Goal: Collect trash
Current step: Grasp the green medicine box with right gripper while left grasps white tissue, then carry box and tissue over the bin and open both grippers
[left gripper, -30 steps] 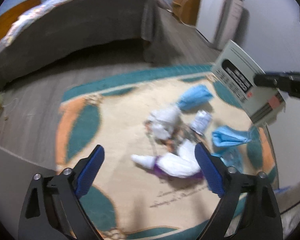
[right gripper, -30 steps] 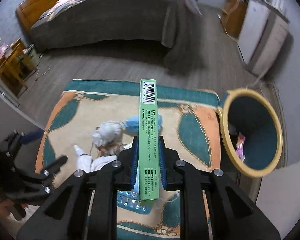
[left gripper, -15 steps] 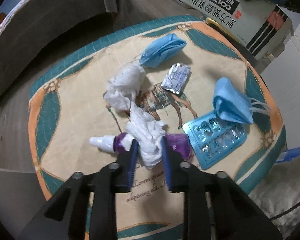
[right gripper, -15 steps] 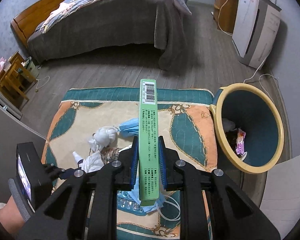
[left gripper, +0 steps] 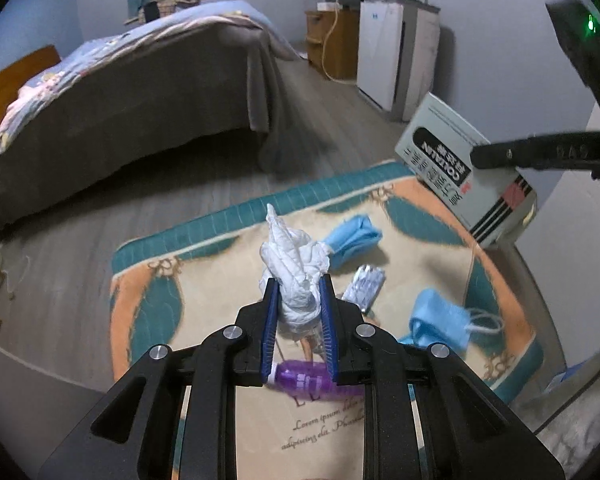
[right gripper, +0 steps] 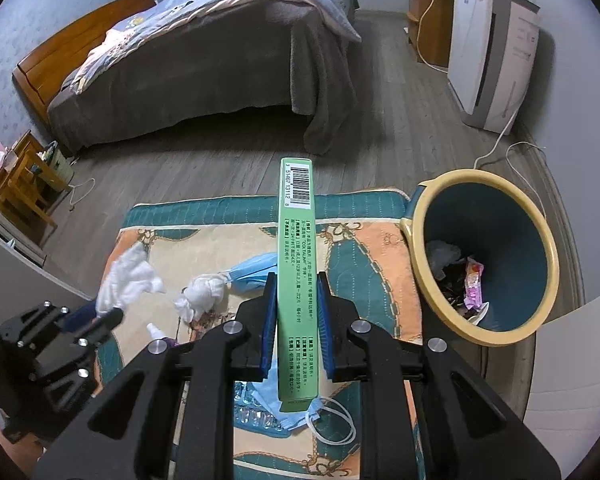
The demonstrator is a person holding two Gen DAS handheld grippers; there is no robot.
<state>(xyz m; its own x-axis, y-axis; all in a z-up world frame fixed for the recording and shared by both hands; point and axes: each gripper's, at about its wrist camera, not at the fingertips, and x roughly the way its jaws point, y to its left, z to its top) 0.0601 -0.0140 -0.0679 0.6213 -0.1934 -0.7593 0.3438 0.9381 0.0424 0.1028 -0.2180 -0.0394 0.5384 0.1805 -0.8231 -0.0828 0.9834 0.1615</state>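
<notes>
My left gripper (left gripper: 299, 300) is shut on a crumpled white tissue (left gripper: 294, 268) and holds it above the patterned mat (left gripper: 204, 280). The tissue also shows in the right wrist view (right gripper: 130, 276). My right gripper (right gripper: 296, 300) is shut on a green medicine box (right gripper: 297, 264), held edge-up over the mat; the box also shows in the left wrist view (left gripper: 466, 172). On the mat lie a second tissue (right gripper: 202, 292), two blue face masks (left gripper: 352, 240) (left gripper: 440, 322), a foil pack (left gripper: 366, 286), a purple spray bottle (left gripper: 308, 382) and a blister pack (right gripper: 256, 416).
A teal bin with a yellow rim (right gripper: 424, 280) stands right of the mat and holds trash. A bed (right gripper: 204, 68) stands behind on the wood floor. A white appliance (right gripper: 488, 56) and its cable stand at the back right.
My left gripper went from open to shut on the white tissue on the mat, then lifted it up. My right gripper kept holding the green box nearly still.
</notes>
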